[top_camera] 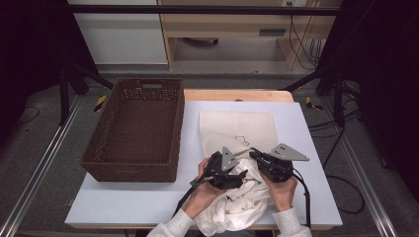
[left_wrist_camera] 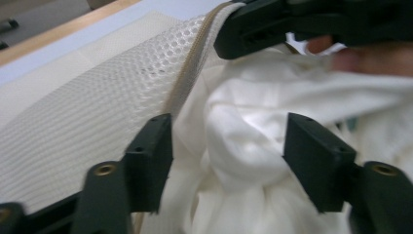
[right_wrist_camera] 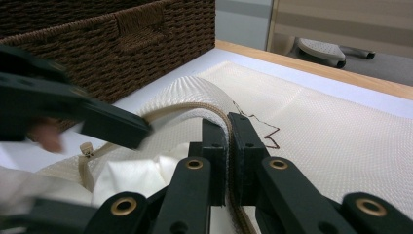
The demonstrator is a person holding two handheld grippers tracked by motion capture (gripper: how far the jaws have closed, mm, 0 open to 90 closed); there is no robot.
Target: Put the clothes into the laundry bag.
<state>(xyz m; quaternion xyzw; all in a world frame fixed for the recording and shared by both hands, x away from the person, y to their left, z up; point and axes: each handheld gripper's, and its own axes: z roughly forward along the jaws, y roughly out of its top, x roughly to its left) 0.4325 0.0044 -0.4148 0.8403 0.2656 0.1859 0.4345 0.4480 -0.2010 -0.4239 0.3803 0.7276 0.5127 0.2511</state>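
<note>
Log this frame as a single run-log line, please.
stage: stuffing white garment into mesh laundry bag | right gripper: clamped on bag's zipper edge | left gripper: open around garment | wicker basket: beside bag

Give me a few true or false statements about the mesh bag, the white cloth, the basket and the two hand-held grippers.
1. The right hand-held gripper is clamped on the mesh bag's zipper edge. True.
2. The wicker basket holds folded clothes. False: it is empty.
3. The left hand-held gripper has its jaws apart around the white cloth. True.
4. The white cloth lies inside the basket. False: it is bunched at the bag's opening, by the hands.
</note>
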